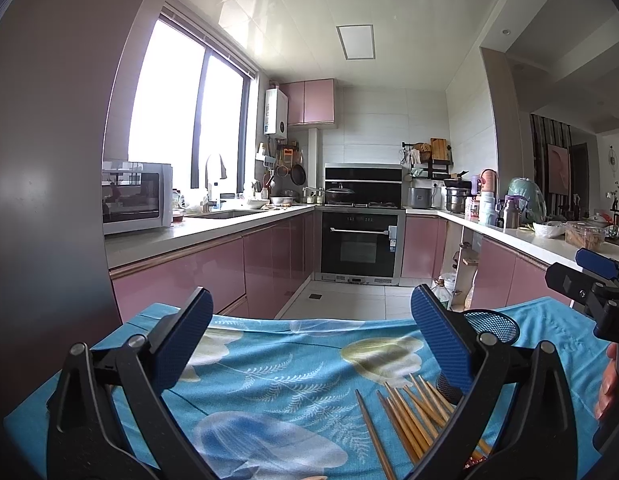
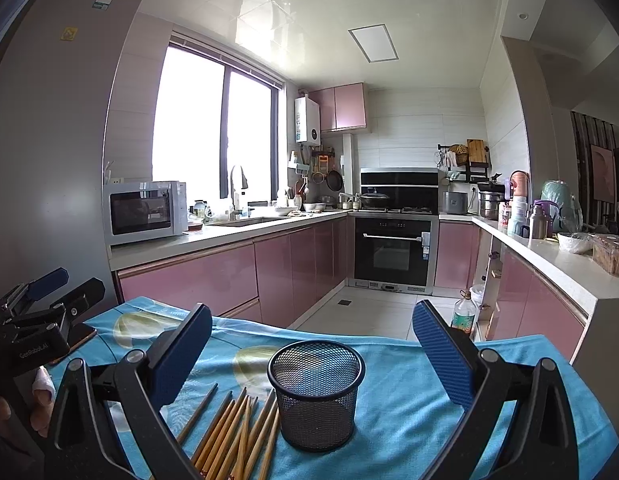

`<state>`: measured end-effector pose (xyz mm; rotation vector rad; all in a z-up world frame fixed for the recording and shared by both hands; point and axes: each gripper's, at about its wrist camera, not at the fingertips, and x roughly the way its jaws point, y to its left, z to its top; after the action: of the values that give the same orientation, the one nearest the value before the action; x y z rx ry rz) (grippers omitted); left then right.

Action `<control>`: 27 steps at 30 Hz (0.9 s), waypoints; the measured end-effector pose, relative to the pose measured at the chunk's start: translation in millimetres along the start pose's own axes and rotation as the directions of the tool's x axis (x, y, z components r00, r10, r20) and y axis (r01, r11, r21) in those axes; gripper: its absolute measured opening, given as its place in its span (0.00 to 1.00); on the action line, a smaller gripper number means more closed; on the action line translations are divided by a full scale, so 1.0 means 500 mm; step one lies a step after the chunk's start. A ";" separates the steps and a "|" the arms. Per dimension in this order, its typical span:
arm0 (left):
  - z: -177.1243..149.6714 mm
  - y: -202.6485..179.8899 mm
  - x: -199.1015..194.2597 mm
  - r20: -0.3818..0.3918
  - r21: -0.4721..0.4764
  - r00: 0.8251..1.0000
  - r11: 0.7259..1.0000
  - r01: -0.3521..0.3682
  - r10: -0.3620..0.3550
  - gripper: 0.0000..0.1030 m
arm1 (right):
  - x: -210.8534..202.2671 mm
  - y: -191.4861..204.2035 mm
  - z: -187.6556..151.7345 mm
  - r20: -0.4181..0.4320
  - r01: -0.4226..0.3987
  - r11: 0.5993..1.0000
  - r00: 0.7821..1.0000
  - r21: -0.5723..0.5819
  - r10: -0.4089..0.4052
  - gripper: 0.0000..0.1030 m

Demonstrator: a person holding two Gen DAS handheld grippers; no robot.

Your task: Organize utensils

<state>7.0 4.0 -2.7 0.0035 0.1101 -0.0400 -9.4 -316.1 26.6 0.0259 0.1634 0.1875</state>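
Observation:
A black mesh cup (image 2: 316, 394) stands upright on the blue floral cloth (image 2: 397, 400), and nothing shows inside it. Several wooden chopsticks (image 2: 237, 432) lie loose just left of the cup. My right gripper (image 2: 312, 344) is open, its blue pads wide apart above the cup and chopsticks. In the left wrist view the chopsticks (image 1: 409, 416) lie at the lower right, and the mesh cup (image 1: 494, 326) peeks out behind the right finger. My left gripper (image 1: 311, 334) is open over bare cloth (image 1: 269, 380), left of the chopsticks.
The other gripper shows at each view's edge: the right gripper (image 1: 589, 276) in the left wrist view, the left gripper (image 2: 45, 300) in the right wrist view. Beyond the table's far edge lie a tiled floor (image 2: 373, 312), pink cabinets and an oven (image 2: 393, 252).

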 end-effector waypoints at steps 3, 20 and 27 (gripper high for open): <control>0.001 -0.001 -0.002 -0.006 -0.001 1.000 1.000 0.007 -0.007 0.95 | 0.002 -0.001 0.000 -0.002 0.000 1.000 1.000 -0.001 0.000 0.94; -0.043 -0.033 0.061 -0.240 0.110 0.967 0.988 0.110 -0.081 0.88 | 0.030 0.017 -0.061 -0.295 -0.160 0.986 0.945 -0.050 0.139 0.79; -0.110 -0.059 0.126 -0.437 0.132 0.890 0.970 0.204 -0.128 0.74 | 0.118 0.010 -0.153 -0.549 -0.169 0.985 0.821 0.026 0.156 0.38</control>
<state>62.3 -27.7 -64.3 0.1803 0.5469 -0.2225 34.3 -299.4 -57.9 -0.0399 0.7414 0.3671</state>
